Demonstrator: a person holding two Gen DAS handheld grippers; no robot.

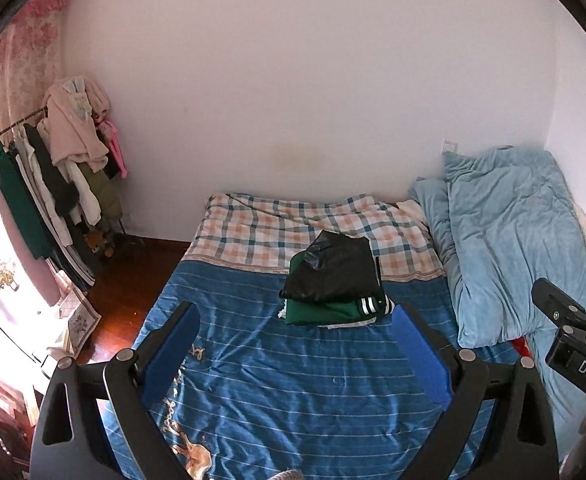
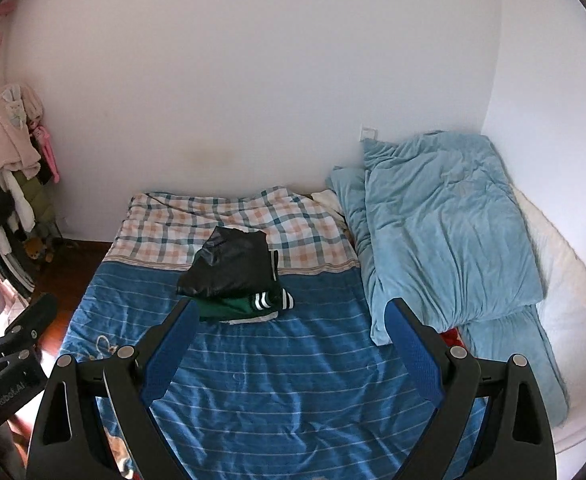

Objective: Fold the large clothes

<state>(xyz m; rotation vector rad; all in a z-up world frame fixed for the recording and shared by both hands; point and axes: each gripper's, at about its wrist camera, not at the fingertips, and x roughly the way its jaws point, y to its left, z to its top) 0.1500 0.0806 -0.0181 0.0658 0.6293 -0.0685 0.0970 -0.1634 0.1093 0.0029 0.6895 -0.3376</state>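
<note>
Both the left gripper (image 1: 295, 334) and right gripper (image 2: 289, 330) are held wide apart and empty; the folded stack (image 1: 335, 284) could be toppled if nudged carelessly.

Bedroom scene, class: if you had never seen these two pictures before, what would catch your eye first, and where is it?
First, the small stack of folded clothes in the middle of the bed: a black garment lying on a green one with white stripes. Next, the crumpled light blue quilt heaped along the bed's right side. Both open grippers, left and right, frame the blue striped bedspread below.
</note>
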